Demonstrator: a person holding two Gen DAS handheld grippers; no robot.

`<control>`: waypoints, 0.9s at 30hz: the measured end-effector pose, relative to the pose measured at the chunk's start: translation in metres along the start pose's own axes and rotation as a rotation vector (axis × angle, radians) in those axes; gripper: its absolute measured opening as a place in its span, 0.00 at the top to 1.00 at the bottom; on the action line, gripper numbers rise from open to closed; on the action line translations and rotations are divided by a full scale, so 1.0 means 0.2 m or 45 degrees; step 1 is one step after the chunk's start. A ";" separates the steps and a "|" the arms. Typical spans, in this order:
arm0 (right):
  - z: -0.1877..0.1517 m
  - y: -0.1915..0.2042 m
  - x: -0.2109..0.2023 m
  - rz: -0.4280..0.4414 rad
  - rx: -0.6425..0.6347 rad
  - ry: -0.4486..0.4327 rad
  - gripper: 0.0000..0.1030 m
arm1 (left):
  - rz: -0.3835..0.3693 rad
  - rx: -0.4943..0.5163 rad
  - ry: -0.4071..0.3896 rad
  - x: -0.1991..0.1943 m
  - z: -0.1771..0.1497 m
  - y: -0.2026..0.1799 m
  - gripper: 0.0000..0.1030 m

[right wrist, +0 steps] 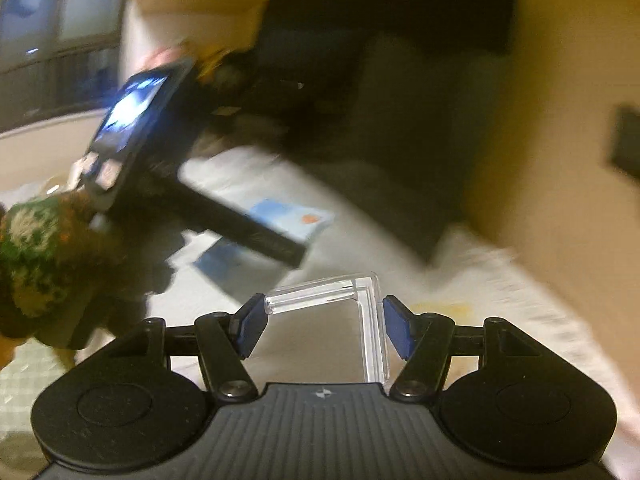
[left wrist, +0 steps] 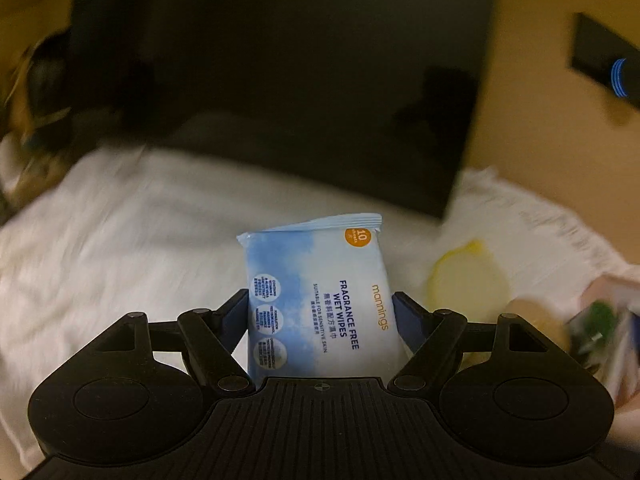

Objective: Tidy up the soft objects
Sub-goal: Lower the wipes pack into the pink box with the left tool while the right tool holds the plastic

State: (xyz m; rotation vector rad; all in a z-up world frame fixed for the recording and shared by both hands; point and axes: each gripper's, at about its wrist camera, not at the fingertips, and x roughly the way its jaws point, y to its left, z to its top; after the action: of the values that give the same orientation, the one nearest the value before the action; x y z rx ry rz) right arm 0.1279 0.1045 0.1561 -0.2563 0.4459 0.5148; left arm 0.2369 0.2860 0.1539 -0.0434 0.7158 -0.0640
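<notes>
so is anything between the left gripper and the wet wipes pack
No. The wet wipes pack already sits between the left gripper fingers, gripped at both sides, above the white bedding.

- The left camera sits on the left gripper point(left wrist: 320, 312). It looks forward and down, very close to the wipes point(left wrist: 316, 300).
- The right camera sits on the right gripper point(right wrist: 324, 328). It looks forward and a bit down.
- Both see the white cloth point(left wrist: 120, 240) and the big dark screen point(left wrist: 280, 60).
- The right camera also sees the left gripper.
</notes>
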 end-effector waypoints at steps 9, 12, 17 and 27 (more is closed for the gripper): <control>-0.16 -0.56 -0.47 -0.456 0.145 -0.061 0.39 | -0.307 0.234 -0.072 -0.07 0.19 -0.71 0.22; -0.25 -0.75 -0.62 -0.583 0.197 -0.050 0.39 | -0.445 0.280 -0.034 -0.06 0.18 -0.95 0.22; -0.40 -1.01 -0.77 -0.761 0.332 -0.001 0.38 | -0.629 0.396 0.055 0.00 0.10 -1.37 0.22; -0.63 -1.26 -0.76 -0.881 0.597 0.153 0.38 | -0.695 0.576 0.370 0.45 -0.26 -1.94 0.20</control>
State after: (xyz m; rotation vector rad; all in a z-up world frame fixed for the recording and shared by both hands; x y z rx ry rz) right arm 0.0988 -0.2152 0.1486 0.0209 0.5458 -0.2866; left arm 0.2535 -0.1079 0.0809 0.2094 0.9491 -0.7650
